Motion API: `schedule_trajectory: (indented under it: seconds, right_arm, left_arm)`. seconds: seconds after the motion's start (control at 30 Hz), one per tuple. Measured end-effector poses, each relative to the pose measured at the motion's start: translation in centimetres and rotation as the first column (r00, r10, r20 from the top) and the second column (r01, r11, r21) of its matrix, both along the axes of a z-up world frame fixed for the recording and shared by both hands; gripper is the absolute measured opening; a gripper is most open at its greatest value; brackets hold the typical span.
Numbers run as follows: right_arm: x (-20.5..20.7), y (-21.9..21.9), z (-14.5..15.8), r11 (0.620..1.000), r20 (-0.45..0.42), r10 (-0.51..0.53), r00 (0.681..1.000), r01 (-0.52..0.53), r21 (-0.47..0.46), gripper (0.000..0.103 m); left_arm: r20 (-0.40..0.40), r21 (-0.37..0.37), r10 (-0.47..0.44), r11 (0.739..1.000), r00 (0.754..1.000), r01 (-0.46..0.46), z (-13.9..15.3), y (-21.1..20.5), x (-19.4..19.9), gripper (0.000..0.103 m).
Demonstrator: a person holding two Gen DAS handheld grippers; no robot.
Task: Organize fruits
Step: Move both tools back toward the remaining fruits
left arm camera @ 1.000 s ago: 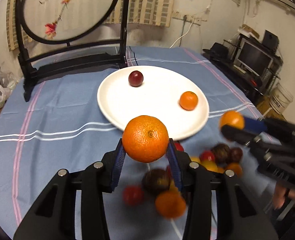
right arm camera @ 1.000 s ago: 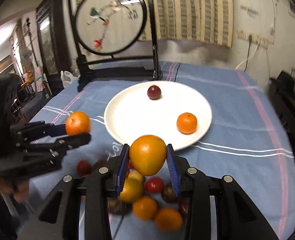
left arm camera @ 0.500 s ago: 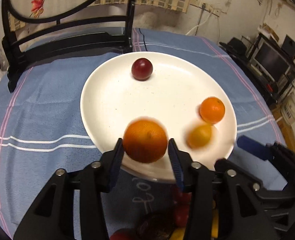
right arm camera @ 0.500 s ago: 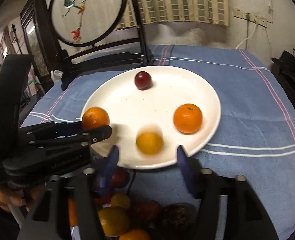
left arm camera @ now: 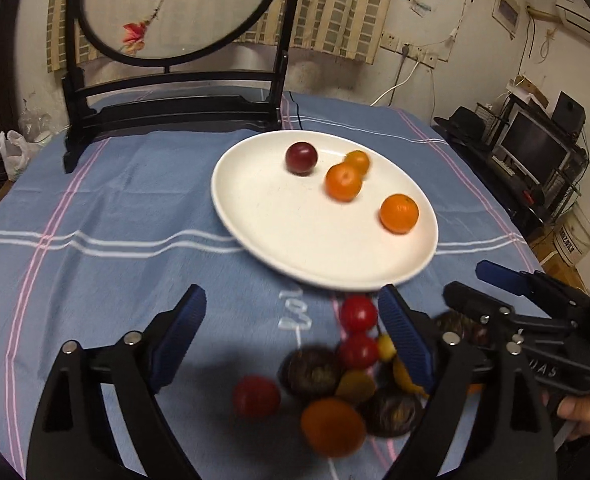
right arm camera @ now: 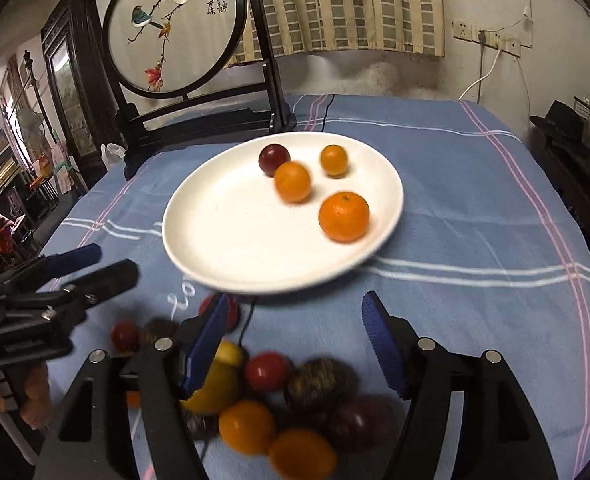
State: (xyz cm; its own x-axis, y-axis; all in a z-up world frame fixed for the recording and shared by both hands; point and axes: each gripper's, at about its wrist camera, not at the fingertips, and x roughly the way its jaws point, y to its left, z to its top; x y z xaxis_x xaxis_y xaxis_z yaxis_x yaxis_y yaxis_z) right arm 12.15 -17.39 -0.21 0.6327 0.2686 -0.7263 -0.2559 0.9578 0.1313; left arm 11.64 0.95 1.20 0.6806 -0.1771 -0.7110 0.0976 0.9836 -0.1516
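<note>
A white plate [left arm camera: 323, 256] [right arm camera: 235, 248] on the blue cloth holds a dark red plum [left arm camera: 301, 157], a small orange [left arm camera: 358, 161], a blurred, rolling orange [left arm camera: 343, 182] [right arm camera: 292, 182] and a larger orange [left arm camera: 399, 213] [right arm camera: 344, 217]. My left gripper [left arm camera: 291, 304] hangs just short of the plate's near rim, jaws opening, nothing between them. My right gripper [right arm camera: 295, 302] is beside it, jaws also opening and empty. Under both lies a pile of mixed fruit [left arm camera: 335, 376] [right arm camera: 267, 372]: red tomatoes, oranges, dark round fruit and something yellow.
A round embroidered screen on a black stand [left arm camera: 175, 92] [right arm camera: 175, 40] stands at the back of the table behind the plate. A monitor and clutter [left arm camera: 535, 148] sit off the table's right edge. A hand [left arm camera: 579, 416] holds the right gripper.
Both grippers let go of their oranges over the plate; the two fruits rolled toward its far side. Both jaws spread wide and both grippers drew back toward the fruit pile.
</note>
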Motion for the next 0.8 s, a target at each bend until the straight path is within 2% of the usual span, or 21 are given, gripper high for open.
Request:
schedule_trajectory:
  seconds: [0.1,0.17,0.23,0.3,0.43,0.53,0.6,0.7,0.8]
  right_arm:
    - [-1.4,-1.1,-0.3,1.000,-0.006,-0.009,1.000,0.009,0.006,0.072]
    - [-2.3,-1.5,-0.3,1.000,0.003,-0.010,1.000,0.010,-0.006,0.079]
    - [-3.1,-1.7,-0.2,0.999,0.016,-0.008,1.000,0.008,-0.034,0.080]
    - [-3.9,-1.8,-0.2,0.999,0.025,0.000,1.000,0.001,-0.053,0.080]
    - [-4.5,-1.9,-0.7,0.993,0.012,0.010,1.000,-0.008,-0.118,0.080]
    - [-5.1,-1.8,-1.0,0.990,-0.004,0.039,0.999,-0.039,-0.136,0.080]
    - [-5.5,-1.7,-1.2,0.987,-0.016,0.058,0.998,-0.060,-0.149,0.080]
    - [-6.0,-1.4,-1.9,0.981,-0.044,0.093,0.995,-0.099,-0.166,0.076]
    - [-6.0,-1.0,-2.8,0.976,-0.075,0.108,0.991,-0.120,-0.180,0.072]
  left_arm:
    - [-0.015,-0.012,-0.015,1.000,1.000,0.015,-0.6,0.4,-1.7,0.092]
    - [-0.051,-0.042,-0.027,0.999,0.998,0.025,-1.2,0.8,-2.5,0.095]
    - [-0.072,-0.088,-0.032,0.996,0.997,0.026,-1.8,1.4,-3.2,0.095]
    - [-0.080,-0.093,-0.034,0.995,0.996,0.026,-2.3,1.6,-3.9,0.095]
    - [-0.080,-0.055,-0.022,0.998,0.997,0.018,-2.8,1.7,-4.3,0.095]
    - [-0.092,-0.055,-0.019,0.998,0.996,0.014,-2.9,1.7,-4.0,0.095]
    - [-0.085,-0.030,-0.010,1.000,0.996,0.007,-2.9,1.7,-4.0,0.095]
    - [-0.071,0.012,0.001,1.000,0.998,0.000,-2.9,1.5,-4.0,0.095]
    - [-0.079,0.016,-0.010,1.000,0.997,0.012,-3.0,1.4,-3.9,0.095]
